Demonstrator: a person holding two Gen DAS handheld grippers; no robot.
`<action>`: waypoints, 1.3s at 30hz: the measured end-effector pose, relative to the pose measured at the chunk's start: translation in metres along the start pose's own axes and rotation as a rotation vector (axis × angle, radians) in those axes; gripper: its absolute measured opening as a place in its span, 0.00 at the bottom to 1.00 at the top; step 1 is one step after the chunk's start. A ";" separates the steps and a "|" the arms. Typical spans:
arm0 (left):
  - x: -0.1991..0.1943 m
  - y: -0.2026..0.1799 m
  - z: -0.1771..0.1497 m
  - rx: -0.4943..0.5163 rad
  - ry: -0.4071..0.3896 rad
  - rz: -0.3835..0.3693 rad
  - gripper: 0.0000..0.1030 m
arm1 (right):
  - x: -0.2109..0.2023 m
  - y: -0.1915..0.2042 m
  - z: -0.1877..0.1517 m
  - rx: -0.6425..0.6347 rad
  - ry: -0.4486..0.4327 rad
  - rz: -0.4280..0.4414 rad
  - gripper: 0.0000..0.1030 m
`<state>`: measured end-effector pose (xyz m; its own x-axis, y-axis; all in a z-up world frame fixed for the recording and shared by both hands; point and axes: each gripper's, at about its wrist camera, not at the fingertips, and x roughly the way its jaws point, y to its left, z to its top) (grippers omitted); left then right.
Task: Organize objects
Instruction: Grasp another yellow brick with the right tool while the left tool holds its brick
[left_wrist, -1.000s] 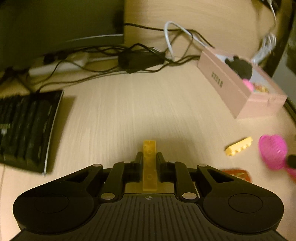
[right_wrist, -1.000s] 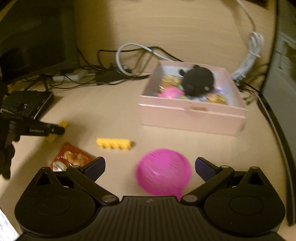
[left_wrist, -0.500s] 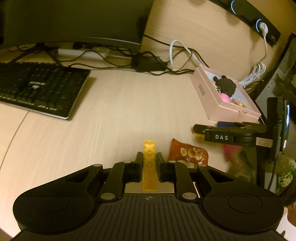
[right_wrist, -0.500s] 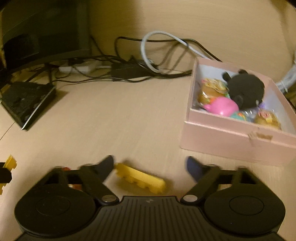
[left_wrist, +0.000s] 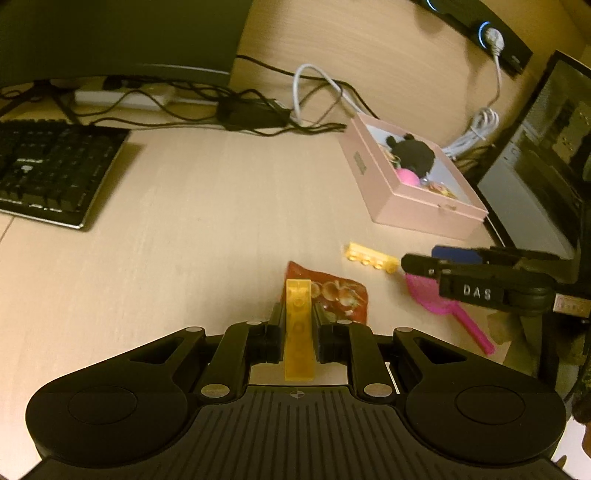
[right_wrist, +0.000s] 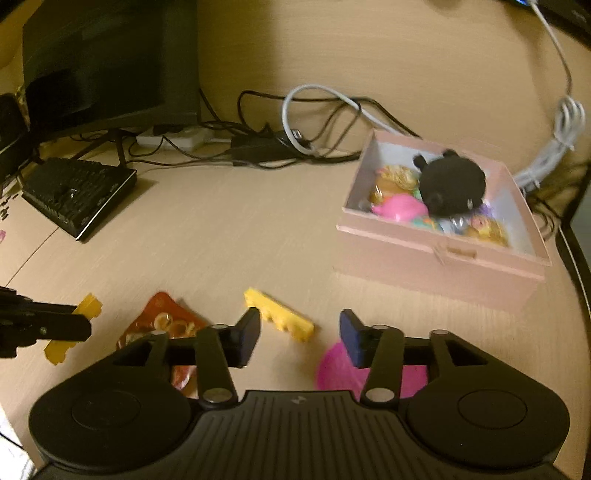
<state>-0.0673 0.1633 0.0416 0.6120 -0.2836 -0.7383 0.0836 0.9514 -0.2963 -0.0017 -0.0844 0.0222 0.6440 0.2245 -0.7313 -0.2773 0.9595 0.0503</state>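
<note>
The yellow brick (right_wrist: 279, 315) lies on the desk (right_wrist: 229, 236) between the closing right gripper (right_wrist: 299, 334) jaws, untouched, its long axis slanting across the gap; the left gripper (left_wrist: 298, 328) clamps another brick (left_wrist: 298, 332).

Brick (right_wrist: 280, 319) lies between packet (right_wrist: 162, 323) and, seemingly, box (right_wrist: 439, 258).

Yellow brick (right_wrist: 280, 319) lies flat near pink box (right_wrist: 439, 266).
</note>
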 end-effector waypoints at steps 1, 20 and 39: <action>0.000 0.000 -0.001 0.000 0.003 -0.002 0.17 | 0.000 -0.002 -0.004 -0.004 -0.002 -0.001 0.50; -0.015 0.014 -0.017 -0.081 0.023 0.080 0.17 | 0.023 0.007 0.003 0.040 -0.039 0.011 0.73; -0.047 0.052 -0.032 -0.085 0.040 0.116 0.17 | 0.063 0.058 0.000 0.264 -0.093 -0.288 0.64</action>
<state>-0.1165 0.2217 0.0416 0.5818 -0.1781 -0.7936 -0.0539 0.9651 -0.2561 0.0228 -0.0142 -0.0205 0.7339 -0.0576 -0.6768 0.1094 0.9934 0.0341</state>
